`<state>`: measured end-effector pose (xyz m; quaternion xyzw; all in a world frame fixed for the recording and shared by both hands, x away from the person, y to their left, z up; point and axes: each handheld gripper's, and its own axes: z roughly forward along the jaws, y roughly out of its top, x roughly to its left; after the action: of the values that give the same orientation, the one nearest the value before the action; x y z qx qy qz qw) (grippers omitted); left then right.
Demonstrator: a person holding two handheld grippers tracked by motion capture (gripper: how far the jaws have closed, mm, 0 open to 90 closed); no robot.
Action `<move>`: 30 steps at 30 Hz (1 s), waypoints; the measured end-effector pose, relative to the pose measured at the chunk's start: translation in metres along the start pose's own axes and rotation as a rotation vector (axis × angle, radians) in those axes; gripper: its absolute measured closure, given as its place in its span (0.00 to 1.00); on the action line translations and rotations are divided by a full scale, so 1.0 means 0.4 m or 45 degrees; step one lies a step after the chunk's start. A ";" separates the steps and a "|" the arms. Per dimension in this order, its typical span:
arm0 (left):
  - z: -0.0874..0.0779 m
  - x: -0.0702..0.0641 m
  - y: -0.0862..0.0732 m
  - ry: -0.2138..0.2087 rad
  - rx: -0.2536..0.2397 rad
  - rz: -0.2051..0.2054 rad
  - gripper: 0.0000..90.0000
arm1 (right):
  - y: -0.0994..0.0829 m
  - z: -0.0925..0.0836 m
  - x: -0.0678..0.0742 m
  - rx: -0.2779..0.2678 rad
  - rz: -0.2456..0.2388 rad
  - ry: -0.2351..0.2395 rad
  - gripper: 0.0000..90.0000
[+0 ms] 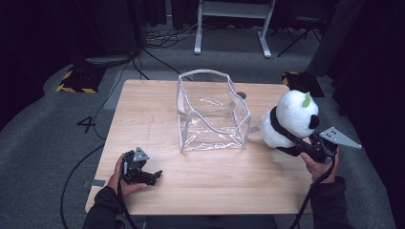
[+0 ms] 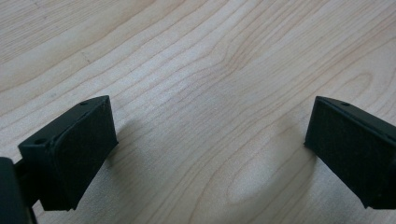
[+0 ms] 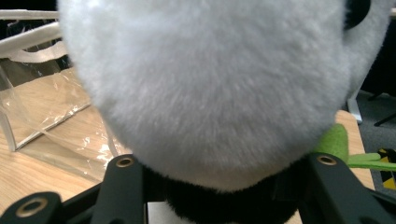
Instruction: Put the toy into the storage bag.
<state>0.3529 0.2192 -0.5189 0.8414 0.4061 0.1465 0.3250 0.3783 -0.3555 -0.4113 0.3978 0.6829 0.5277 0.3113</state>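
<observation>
Plush panda: soft, light, squashy.
I have my right gripper jaws pinching its black neck; left gripper jaws spread, empty.

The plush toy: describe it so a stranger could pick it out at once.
Start at the wooden table, then the clear plastic bag standing open at its middle. Right of the bag, the right tongs grip the plush panda. It is the one soft, white-and-black thing there, with a green leaf on its head.
</observation>
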 end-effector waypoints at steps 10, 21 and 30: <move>0.000 0.000 0.000 0.000 0.000 0.000 0.02 | 0.058 -0.010 0.007 -0.039 -0.034 0.000 0.57; 0.000 0.000 0.000 0.001 0.003 0.000 0.02 | 0.128 -0.016 0.016 -0.084 -0.068 -0.003 0.57; 0.000 -0.001 0.000 0.002 0.001 -0.003 0.02 | 0.189 -0.020 0.023 -0.119 -0.111 -0.012 0.57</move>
<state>0.3527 0.2191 -0.5189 0.8409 0.4074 0.1468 0.3246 0.3833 -0.3417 -0.3361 0.3553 0.6728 0.5429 0.3555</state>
